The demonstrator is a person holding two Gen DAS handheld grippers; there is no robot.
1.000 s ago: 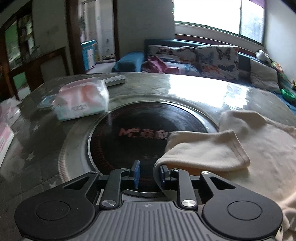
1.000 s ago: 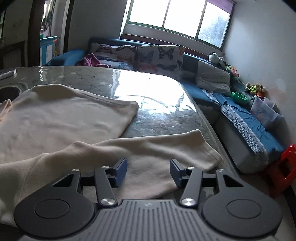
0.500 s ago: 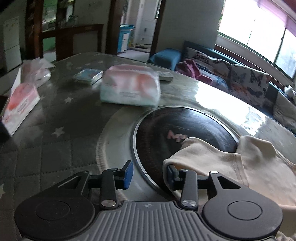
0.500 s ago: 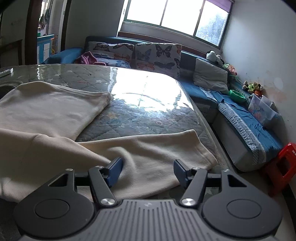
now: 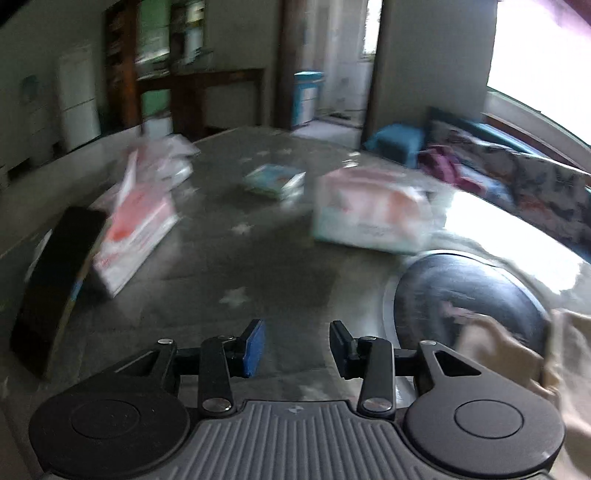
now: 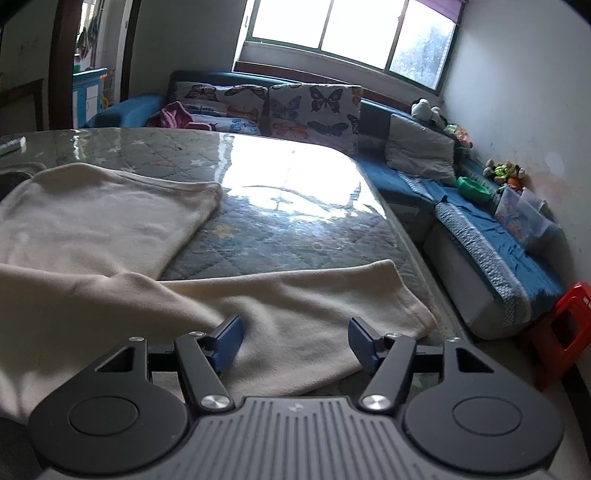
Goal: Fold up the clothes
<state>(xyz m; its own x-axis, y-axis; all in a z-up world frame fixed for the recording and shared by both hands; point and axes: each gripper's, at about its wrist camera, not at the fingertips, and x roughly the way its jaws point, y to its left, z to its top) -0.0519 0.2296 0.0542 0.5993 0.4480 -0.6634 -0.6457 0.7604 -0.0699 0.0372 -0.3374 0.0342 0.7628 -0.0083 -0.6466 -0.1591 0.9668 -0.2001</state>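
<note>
cream garment (image 6: 92,221) | soft fleece, rumpled | spread flat on table, one part reaching near edge

Blue sofa (image 6: 461,206) w/ butterfly cushions (image 6: 314,110) under bright window (image 6: 351,33); white wall (image 6: 517,92) right; red stool (image 6: 565,332) on floor.

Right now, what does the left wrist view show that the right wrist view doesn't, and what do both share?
Left only: the open left claw over bare table, tissue packs, a dark round cooktop; the image is blurred.

Right only: the open right claw over a sleeve, the window, a red stool.

Both: the cream garment, the quilted table, the butterfly sofa.
</note>
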